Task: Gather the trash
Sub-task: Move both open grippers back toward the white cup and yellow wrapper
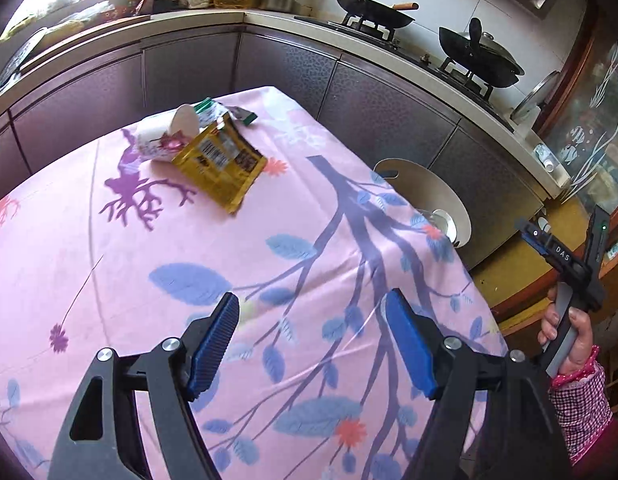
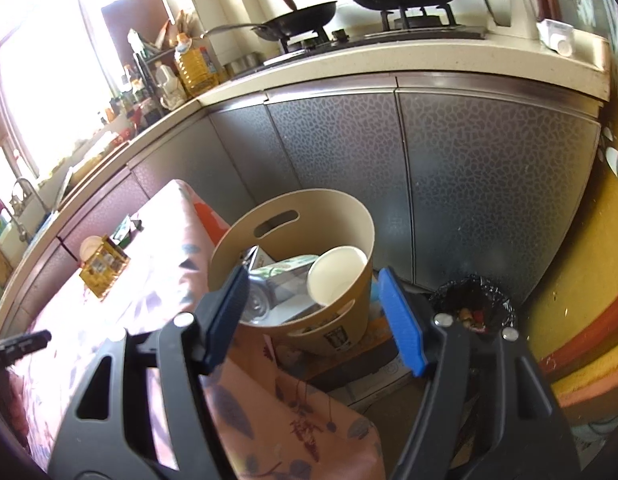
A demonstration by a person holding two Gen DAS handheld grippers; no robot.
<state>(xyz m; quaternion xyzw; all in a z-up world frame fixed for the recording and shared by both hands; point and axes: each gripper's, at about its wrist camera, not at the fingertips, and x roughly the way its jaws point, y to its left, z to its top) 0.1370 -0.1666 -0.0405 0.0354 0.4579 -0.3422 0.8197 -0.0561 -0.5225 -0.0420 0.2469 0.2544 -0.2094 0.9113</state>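
Blue-padded fingers of the left gripper (image 1: 311, 344) stand spread and empty over the pink floral tablecloth (image 1: 109, 280), aimed, I judge, at the trash still to collect. Farther along lie a yellow foil snack packet (image 1: 221, 164), touching a tipped white paper cup (image 1: 169, 136), with a green wrapper (image 1: 229, 114) just behind. The right gripper (image 2: 313, 316) hangs equally open beside the table edge, over the round tan plastic bin (image 2: 337, 328), which already holds a white cup (image 2: 337, 276) and what may be a carton.

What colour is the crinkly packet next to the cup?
The packet is golden yellow with a barcode, clearest in the left wrist view.
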